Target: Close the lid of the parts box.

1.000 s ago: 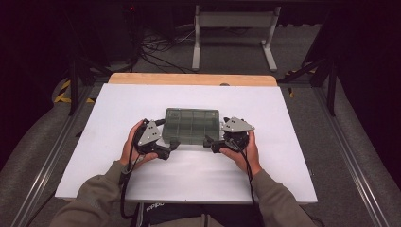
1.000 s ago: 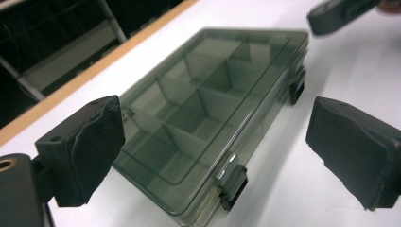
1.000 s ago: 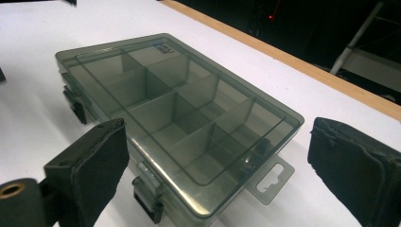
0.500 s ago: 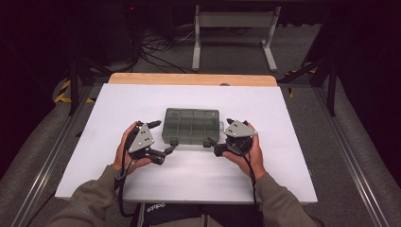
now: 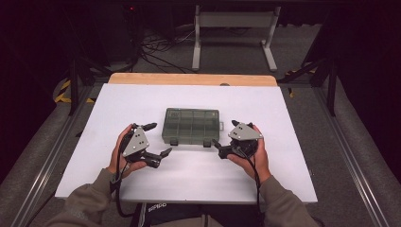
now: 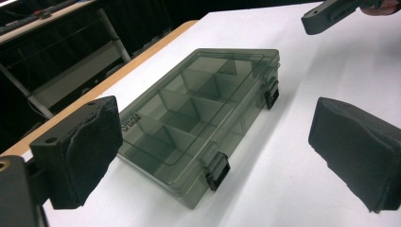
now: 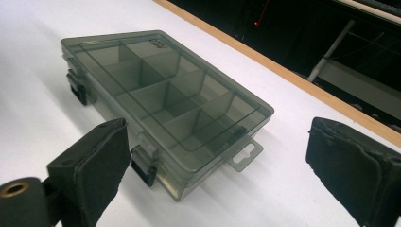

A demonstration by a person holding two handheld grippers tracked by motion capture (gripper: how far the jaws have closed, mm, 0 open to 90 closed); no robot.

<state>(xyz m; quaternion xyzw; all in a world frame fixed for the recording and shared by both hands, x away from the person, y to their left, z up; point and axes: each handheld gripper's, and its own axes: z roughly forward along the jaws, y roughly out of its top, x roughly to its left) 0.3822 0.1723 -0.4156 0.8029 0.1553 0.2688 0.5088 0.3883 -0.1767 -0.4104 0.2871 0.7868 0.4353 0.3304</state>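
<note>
Smoke-grey translucent plastic forms the compartment box (image 5: 192, 125), which lies flat on the white table (image 5: 189, 175), near the middle and closer to my side than to the wooden far edge (image 5: 191, 79). I read its lid as closed, with two black latches (image 6: 217, 171) seated on the front wall; the dividers inside show through the lid, and the compartments look empty, though the tinted plastic makes that hard to confirm. I hold the left gripper (image 5: 156, 140) just off the box's front left corner, its jaws spread wide and gripping nothing; in the left gripper view both foam pads (image 6: 90, 146) stand clear of the box, one on each side. I hold the right gripper (image 5: 226, 137) just off the front right corner, jaws likewise wide and empty. In the right gripper view a small hang tab (image 7: 245, 153) projects from the box's near end, between the two pads. Neither gripper touches the box.
</note>
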